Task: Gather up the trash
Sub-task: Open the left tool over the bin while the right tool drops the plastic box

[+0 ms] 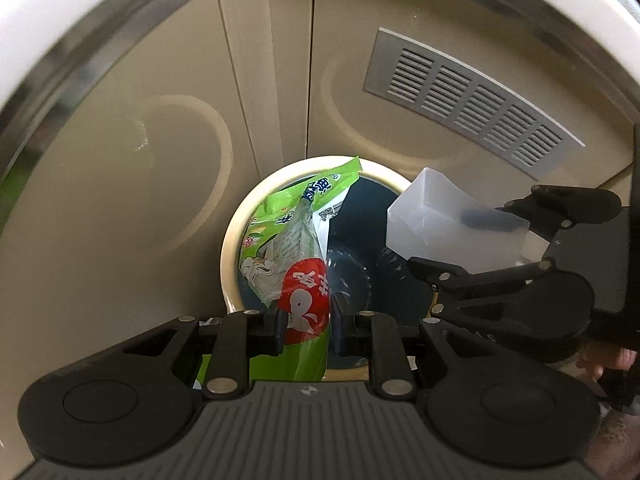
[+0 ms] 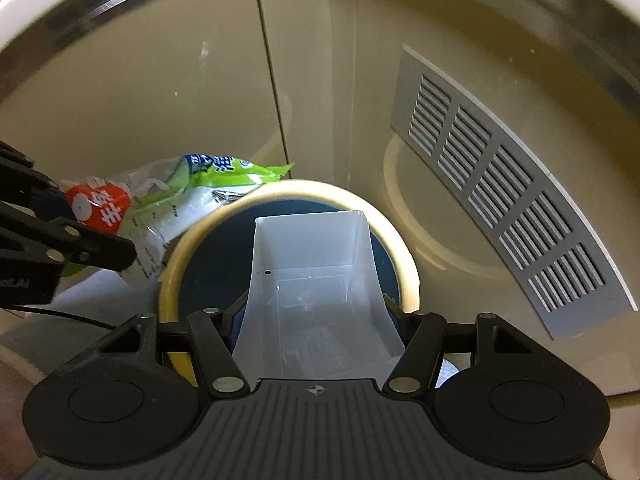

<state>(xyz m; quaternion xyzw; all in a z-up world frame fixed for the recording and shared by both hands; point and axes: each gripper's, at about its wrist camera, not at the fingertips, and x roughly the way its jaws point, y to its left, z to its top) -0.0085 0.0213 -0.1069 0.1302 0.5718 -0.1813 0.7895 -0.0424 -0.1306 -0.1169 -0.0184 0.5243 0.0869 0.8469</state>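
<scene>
A round bin with a cream rim (image 1: pixel 230 256) and dark inside stands on the floor below both grippers. My left gripper (image 1: pixel 308 322) is shut on a green snack wrapper (image 1: pixel 296 236) with a red patch, which hangs over the bin's left half. In the right wrist view the same wrapper (image 2: pixel 200 188) lies across the bin rim (image 2: pixel 404 256) at the left. My right gripper (image 2: pixel 316 320) is shut on a clear square plastic tub (image 2: pixel 312 280), held open side forward over the bin mouth. The tub (image 1: pixel 448 224) also shows at the right of the left wrist view.
Beige cabinet doors (image 1: pixel 160 120) rise right behind the bin, with a grey slatted vent (image 1: pixel 472 100) to the right. A white counter edge with a metal strip (image 1: pixel 60 40) arcs overhead. A person's fingers (image 1: pixel 612 364) show at the right edge.
</scene>
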